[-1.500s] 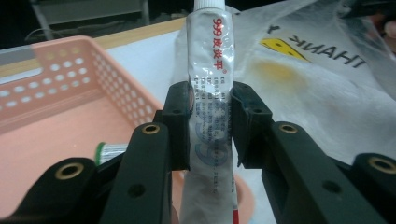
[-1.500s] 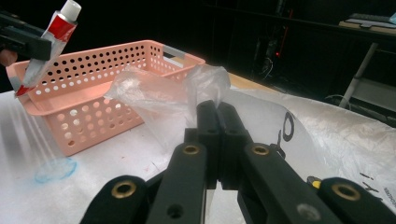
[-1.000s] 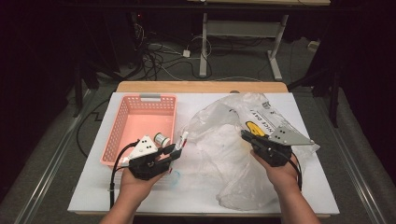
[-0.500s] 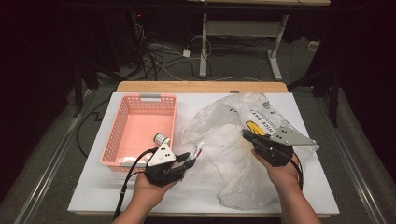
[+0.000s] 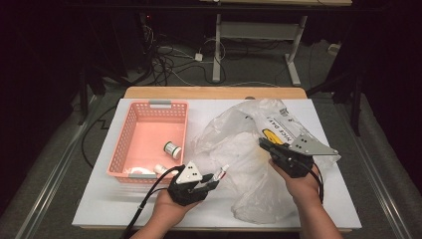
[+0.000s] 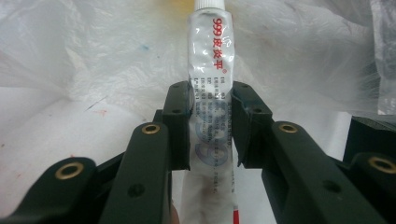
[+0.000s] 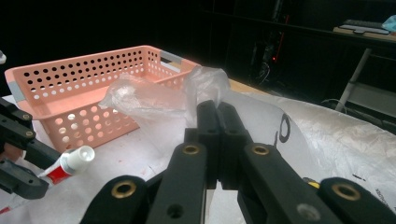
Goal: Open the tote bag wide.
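A white ointment tube [image 6: 212, 70] with red print and a white cap sticks out from between my left gripper's [image 6: 211, 91] jaws, which press on its sides. In the high view that gripper [image 5: 209, 182] hovers near the table's front, just right of the pink basket [image 5: 130, 133], with the tube [image 5: 222, 174] pointing at the clear plastic bag [image 5: 234, 142]. My right gripper [image 5: 263, 145] is shut on a fold of the bag. In the right gripper view the jaws [image 7: 217, 108] meet with the film [image 7: 154, 98] bunched up at their tips.
The basket holds a small white roll [image 5: 172, 149] and other white items [image 5: 159, 169] near its front wall. The bag carries a yellow printed label [image 5: 273, 133] and sprawls over the right half of the white table [image 5: 99, 199]. Cables lie on the floor beyond.
My left hand has carried the tube to the right and lower, away from the basket's front corner toward the bag. The right hand and the bag have stayed put.
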The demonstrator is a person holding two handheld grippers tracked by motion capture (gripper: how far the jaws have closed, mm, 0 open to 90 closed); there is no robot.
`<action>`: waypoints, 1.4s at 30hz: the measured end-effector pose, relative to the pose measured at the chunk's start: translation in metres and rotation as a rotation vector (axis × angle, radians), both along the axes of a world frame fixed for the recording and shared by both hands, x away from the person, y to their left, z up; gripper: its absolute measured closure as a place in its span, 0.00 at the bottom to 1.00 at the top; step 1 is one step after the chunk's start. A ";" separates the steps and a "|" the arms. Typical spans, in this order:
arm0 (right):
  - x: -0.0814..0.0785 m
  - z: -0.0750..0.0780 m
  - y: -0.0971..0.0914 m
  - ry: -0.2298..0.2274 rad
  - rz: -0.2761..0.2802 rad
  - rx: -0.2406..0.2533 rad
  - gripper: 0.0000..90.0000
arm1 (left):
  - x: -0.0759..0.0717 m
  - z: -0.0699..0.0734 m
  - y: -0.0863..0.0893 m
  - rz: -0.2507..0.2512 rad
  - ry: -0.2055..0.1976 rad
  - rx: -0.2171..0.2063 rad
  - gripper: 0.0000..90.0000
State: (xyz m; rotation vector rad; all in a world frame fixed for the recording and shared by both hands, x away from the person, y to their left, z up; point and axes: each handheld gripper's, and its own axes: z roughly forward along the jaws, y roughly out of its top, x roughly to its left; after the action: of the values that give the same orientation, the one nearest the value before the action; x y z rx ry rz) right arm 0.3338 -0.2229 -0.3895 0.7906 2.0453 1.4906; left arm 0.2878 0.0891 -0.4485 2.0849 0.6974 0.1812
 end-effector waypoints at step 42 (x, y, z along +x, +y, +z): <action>0.007 0.000 0.000 -0.008 -0.023 0.042 1.00 | 0.070 -0.005 -0.088 0.090 -0.035 0.009 0.76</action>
State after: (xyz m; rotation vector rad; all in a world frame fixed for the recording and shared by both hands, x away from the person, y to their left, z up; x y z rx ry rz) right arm 0.3410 -0.2229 -0.3899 0.8206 1.9978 1.5261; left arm 0.3581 0.0008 -0.4533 2.0557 0.7707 0.2714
